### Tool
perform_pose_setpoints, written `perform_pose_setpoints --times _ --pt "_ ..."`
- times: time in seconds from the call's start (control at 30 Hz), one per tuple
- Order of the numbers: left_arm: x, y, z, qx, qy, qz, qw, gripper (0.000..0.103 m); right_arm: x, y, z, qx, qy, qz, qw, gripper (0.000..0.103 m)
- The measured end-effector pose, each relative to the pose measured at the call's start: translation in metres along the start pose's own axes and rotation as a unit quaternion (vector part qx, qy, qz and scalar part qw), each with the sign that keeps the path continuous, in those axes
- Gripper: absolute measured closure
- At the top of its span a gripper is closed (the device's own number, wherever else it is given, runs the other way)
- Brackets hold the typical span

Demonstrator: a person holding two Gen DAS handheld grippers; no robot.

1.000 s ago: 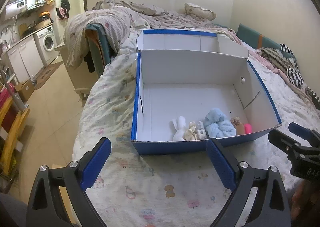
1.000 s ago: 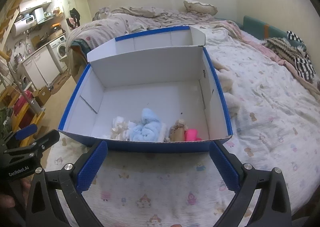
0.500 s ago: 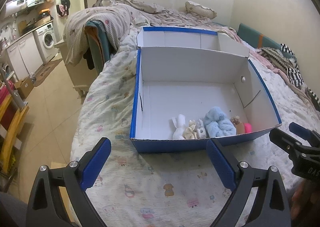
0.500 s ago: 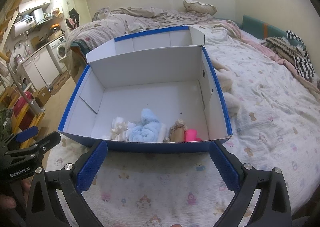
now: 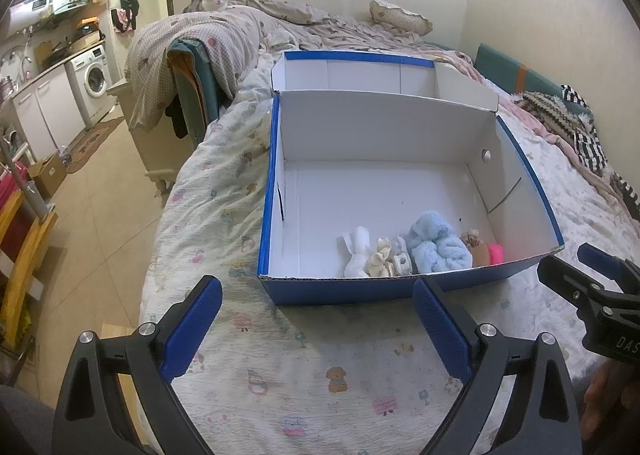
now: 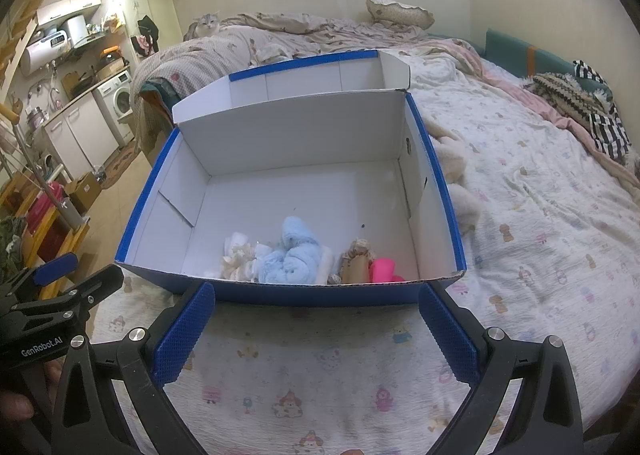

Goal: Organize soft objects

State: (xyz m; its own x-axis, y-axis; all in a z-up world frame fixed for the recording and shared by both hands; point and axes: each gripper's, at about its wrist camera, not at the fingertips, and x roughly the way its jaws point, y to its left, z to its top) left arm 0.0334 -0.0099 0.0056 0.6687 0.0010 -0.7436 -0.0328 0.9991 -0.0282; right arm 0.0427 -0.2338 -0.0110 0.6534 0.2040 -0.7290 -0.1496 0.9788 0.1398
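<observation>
- One blue cardboard box with white interior (image 5: pixel 400 191), lid flap folded back, stands on the cartoon-print bedsheet (image 5: pixel 312 379).
- Inside, along the near wall, five soft items in a row: white cloth roll (image 5: pixel 357 253), cream frilled fabric (image 5: pixel 384 261), light-blue fluffy plush (image 5: pixel 438 245), brown fabric piece (image 5: pixel 478 249), pink piece (image 5: pixel 496 253) (partly hidden by the wall).
- Legible writing: "GenRobot.AI" on the left gripper (image 6: pixel 52 283) body, seen from the right wrist.
- Left gripper: fingers spread wide, holding nothing, just short of the box's near wall.
- Right gripper (image 6: pixel 316 331): likewise spread and empty, items beyond the wall ahead.
</observation>
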Motion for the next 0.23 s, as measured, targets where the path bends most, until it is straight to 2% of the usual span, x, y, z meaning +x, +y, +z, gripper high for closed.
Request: perform_pose_setpoints --times 0.23 --pt "0.0019 0.0007 -0.0023 -0.001 0.003 -0.013 0.9999 0.006 0.0003 -0.0001 -0.0002 0.000 0.000 -0.001 1.000 0.000"
